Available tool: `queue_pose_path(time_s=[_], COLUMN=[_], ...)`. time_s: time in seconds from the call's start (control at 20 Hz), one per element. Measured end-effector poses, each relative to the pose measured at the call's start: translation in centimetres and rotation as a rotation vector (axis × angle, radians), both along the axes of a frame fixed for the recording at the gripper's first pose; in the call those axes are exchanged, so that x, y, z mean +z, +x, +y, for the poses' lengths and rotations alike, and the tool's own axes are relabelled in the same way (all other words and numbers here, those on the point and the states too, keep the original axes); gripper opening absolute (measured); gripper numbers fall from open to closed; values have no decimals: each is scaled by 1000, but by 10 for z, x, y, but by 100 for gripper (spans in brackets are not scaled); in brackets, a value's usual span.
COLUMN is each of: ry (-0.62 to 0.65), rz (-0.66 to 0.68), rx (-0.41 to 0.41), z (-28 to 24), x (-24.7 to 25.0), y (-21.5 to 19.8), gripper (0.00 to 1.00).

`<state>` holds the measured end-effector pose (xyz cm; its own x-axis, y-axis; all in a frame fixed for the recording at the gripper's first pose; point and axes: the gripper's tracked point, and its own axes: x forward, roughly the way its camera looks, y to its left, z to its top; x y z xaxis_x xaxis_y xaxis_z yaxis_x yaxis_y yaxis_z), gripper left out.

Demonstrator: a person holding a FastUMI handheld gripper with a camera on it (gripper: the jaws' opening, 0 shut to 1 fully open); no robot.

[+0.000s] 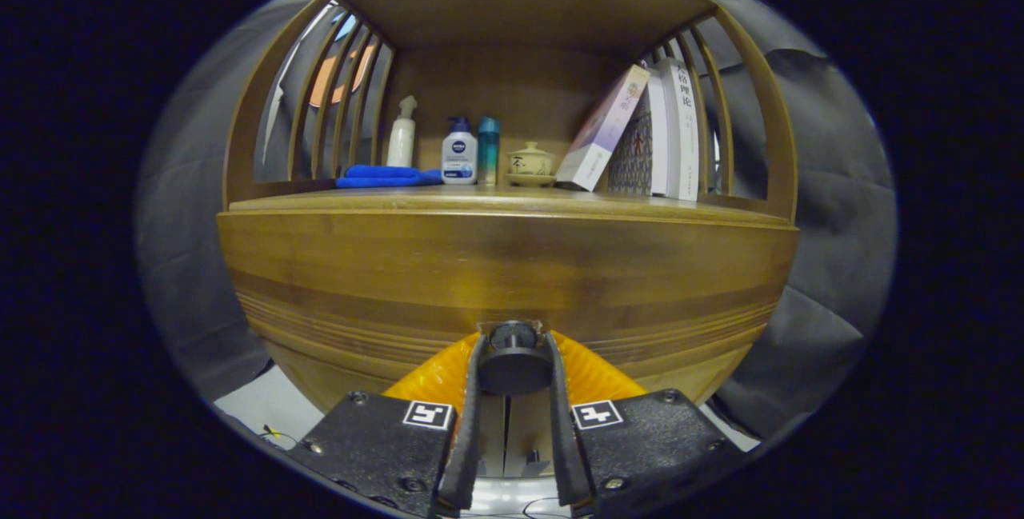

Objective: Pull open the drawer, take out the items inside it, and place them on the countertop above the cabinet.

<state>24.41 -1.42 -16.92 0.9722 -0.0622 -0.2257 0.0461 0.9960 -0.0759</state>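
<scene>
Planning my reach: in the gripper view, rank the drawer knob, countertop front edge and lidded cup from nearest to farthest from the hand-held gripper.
1. Drawer knob: clamped between the fingers of the hand-held gripper.
2. Countertop front edge: above the drawer.
3. Lidded cup: back on the countertop, beside the books.

Tool point(513, 359) fingers either side of drawer knob point(513, 347); bottles point(459, 153), books point(668, 131) on countertop point(496, 201) above.

Up close on the two-finger gripper point(512, 343): two dark, matte mounting blocks studded with round screws, each carrying a square black-and-white marker tag, with long slim fingers point(468, 423) running forward between them.
</scene>
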Motion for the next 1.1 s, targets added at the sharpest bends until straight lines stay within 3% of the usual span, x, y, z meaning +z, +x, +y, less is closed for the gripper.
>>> queue_pose_path(time_s=[1.1], ry=[18], rz=[14], rx=[45], z=[-1], x=[-7], y=[-137], gripper=[40])
